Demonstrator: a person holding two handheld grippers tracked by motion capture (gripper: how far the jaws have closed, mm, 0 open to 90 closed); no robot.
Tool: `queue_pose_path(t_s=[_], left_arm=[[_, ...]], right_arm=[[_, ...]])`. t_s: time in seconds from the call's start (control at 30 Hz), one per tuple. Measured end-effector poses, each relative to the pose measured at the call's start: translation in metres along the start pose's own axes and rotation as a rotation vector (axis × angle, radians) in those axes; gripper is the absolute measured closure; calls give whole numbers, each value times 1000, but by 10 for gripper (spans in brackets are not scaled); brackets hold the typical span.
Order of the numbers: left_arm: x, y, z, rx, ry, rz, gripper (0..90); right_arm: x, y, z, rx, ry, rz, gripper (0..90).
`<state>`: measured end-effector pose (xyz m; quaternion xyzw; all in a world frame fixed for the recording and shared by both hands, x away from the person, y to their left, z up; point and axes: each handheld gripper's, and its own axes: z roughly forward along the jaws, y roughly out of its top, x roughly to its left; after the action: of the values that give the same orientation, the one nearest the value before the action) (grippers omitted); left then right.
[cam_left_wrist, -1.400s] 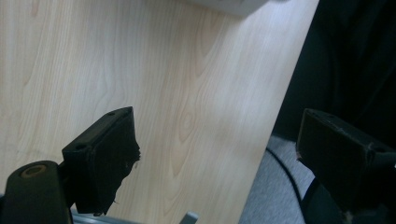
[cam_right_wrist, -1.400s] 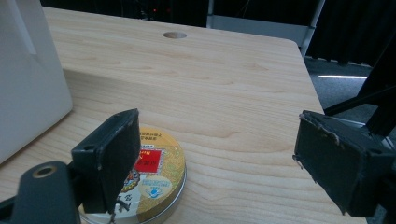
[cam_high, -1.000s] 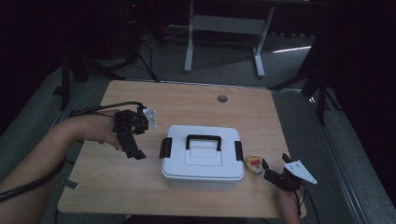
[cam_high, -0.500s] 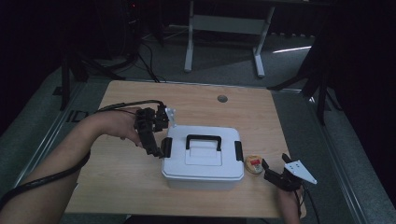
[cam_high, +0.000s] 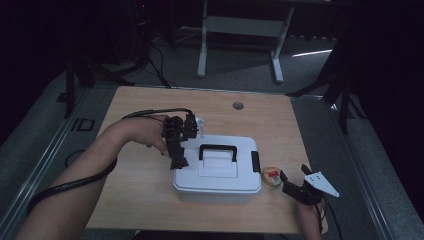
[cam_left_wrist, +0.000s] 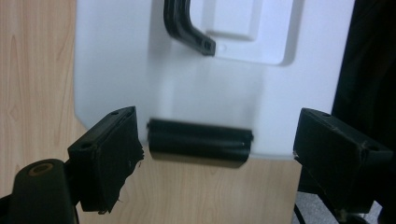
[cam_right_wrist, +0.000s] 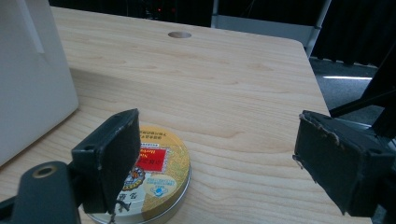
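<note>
1. High view: your left gripper (cam_high: 178, 161) hangs over the left end of the white box (cam_high: 218, 172), which sits on the wooden table (cam_high: 145, 200) a little right of the middle. Its tips are right at the black latch on that end, though whether they touch it is hard to tell from here. The box has a black handle (cam_high: 218, 150) on its lid and a second latch (cam_high: 256, 161) on its right end. A small round tin (cam_high: 271, 176) lies on the table just beside the box's right end. Your right gripper (cam_high: 292, 180) sits low at the table's near right corner, close to the tin, with its jaws spread.

2. Left gripper view: your jaws stand wide apart and hold nothing. The black latch (cam_left_wrist: 200, 142) at the edge of the box lid (cam_left_wrist: 140, 70) lies between them, clear of both pads. Part of the handle (cam_left_wrist: 187, 28) shows at the top.

3. Right gripper view: your jaws are open and empty. The tin (cam_right_wrist: 154, 179) lies on the table by your left pad, partly behind it. The box's wall (cam_right_wrist: 32, 79) rises at the left.
</note>
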<state>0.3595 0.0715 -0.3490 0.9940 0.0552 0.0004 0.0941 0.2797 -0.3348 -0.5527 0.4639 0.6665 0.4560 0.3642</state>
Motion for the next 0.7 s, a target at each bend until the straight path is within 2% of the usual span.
queue_pose_path(t_s=[0.27,0.5,0.7], left_arm=[[6,16,8,-11,-10,20,144],[10,28,15,13,0,41,149],[15,34,15,18,-4,36,184]], right_arm=[[0,0,0,-2,4,1,141],[0,0,0,-3,8,4,141],[0,0,-1,-2,12,4,141]])
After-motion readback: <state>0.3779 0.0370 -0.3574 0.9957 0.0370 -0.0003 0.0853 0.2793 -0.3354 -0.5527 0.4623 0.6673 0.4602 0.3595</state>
